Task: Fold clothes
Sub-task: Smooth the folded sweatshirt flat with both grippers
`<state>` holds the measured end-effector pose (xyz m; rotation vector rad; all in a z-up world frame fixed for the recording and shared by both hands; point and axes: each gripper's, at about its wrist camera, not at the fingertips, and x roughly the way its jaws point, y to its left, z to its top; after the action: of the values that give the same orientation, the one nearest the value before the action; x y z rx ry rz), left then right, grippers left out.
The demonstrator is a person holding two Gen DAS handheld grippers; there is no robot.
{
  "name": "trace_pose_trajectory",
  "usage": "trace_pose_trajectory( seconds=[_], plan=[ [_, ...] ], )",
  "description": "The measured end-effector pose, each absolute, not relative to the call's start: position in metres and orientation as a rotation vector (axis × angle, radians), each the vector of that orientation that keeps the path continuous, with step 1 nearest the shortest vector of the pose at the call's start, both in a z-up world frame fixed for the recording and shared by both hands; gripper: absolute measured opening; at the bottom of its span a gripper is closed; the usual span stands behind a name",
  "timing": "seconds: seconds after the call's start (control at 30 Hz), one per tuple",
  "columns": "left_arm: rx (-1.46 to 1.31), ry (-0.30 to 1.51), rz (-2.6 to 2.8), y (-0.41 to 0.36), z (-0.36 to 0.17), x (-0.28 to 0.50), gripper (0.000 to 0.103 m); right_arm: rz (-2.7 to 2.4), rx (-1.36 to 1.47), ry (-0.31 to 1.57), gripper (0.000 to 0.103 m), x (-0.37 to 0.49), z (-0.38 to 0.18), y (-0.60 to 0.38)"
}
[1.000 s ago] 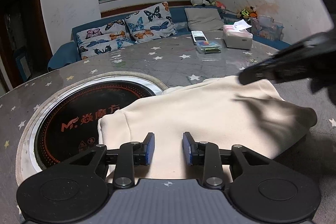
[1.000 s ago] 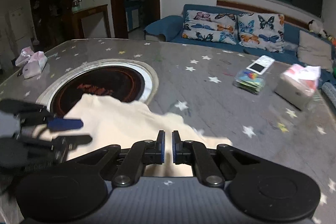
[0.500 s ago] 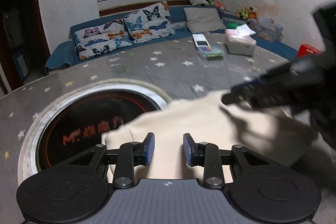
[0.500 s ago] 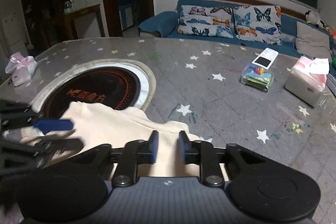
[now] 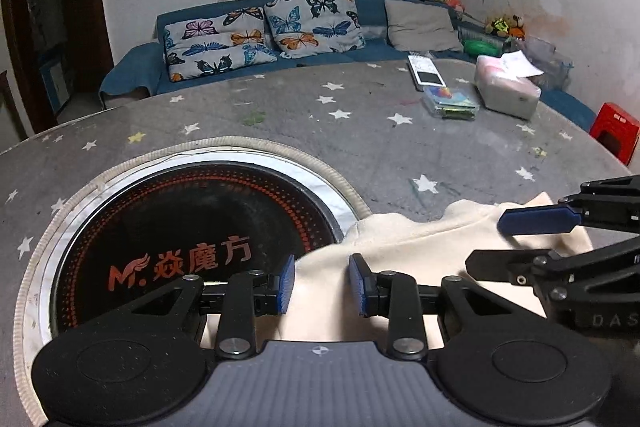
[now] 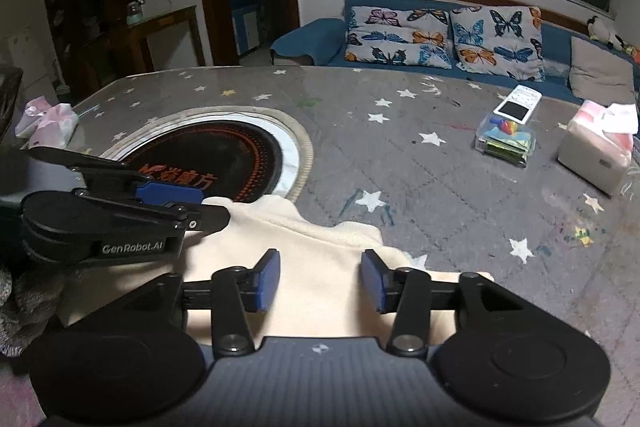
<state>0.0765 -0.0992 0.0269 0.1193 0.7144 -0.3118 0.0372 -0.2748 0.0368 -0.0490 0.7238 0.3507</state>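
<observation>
A cream garment [image 5: 420, 247] lies folded on the grey star-patterned table, its left edge over the rim of the round black cooktop [image 5: 188, 239]. My left gripper [image 5: 322, 283] is open and empty, hovering over the garment's near left part. My right gripper [image 6: 320, 279] is open and empty over the same garment [image 6: 316, 251]. In the left wrist view the right gripper [image 5: 524, 239] reaches in from the right over the cloth. In the right wrist view the left gripper [image 6: 176, 205] reaches in from the left.
A clear box of colourful items [image 5: 450, 103], a phone-like device [image 5: 426, 73] and a tissue box [image 5: 508, 93] stand at the table's far right. A pink bag [image 6: 52, 121] lies at the far left. A blue sofa with butterfly pillows [image 5: 260, 35] stands behind the table.
My right gripper has opened from shut to wide open. Both grippers have pulled back toward the near edge, so less of the garment shows. The left gripper stays open.
</observation>
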Motion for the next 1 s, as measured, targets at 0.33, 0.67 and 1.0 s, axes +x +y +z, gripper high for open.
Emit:
trace_pose_trajectory(
  seconds=[0.33, 0.67, 1.0],
  plan=[
    [0.136, 0.630, -0.346, -0.089, 0.040, 0.011, 0.035, 0.435, -0.120, 0.675, 0.060, -0.024, 0.046, -0.256],
    [0.143, 0.633, -0.309, -0.075, 0.026, -0.017, 0.036, 0.433, -0.190, 0.657, 0.069, -0.050, 0.025, -0.243],
    [0.117, 0.639, -0.266, -0.064, 0.024, -0.022, 0.041, 0.372, -0.147, 0.682, 0.073, -0.064, 0.026, -0.269]
  ],
)
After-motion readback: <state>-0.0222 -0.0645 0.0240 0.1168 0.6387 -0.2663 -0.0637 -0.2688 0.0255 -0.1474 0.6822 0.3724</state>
